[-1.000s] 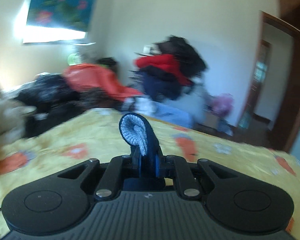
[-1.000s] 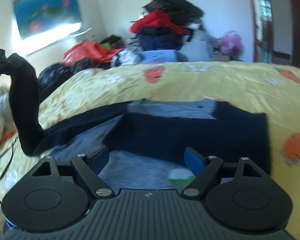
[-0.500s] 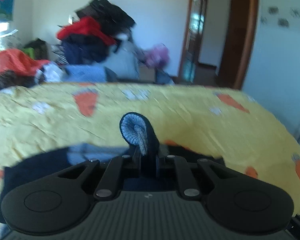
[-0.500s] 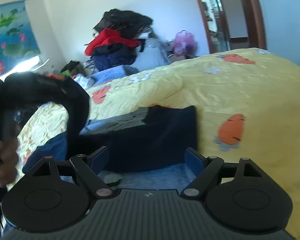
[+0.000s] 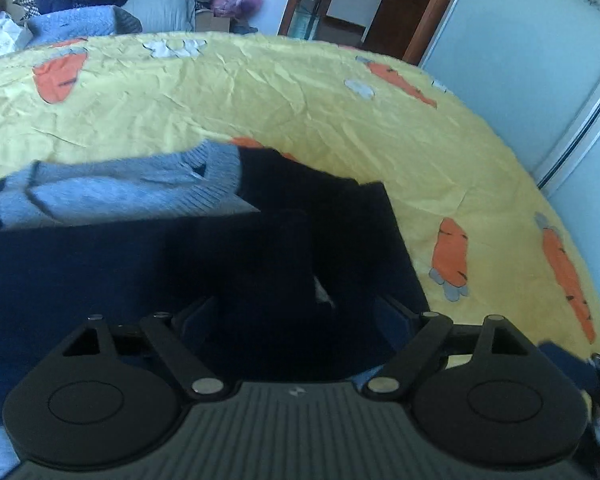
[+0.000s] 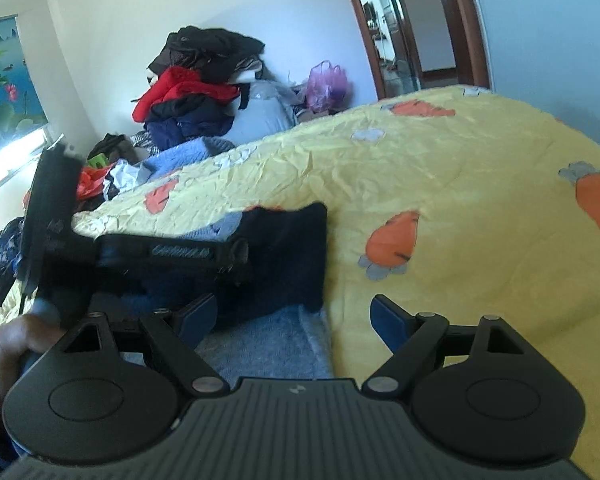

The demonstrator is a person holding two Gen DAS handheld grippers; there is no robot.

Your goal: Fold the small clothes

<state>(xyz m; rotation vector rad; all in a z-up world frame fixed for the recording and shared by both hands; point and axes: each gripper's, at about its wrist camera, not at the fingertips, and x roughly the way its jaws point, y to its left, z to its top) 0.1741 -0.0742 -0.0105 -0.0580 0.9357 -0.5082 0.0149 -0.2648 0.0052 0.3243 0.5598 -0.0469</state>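
sweater (image 5: 148,264) folded on bedspread (image 5: 340,120) | both jaws apart | no containers

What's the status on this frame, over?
Left gripper open over the navy sleeve. Right gripper open, empty, at the sweater hem. Sweater flat on the yellow carrot-print bedspread, sleeves folded in. Nothing in the way.
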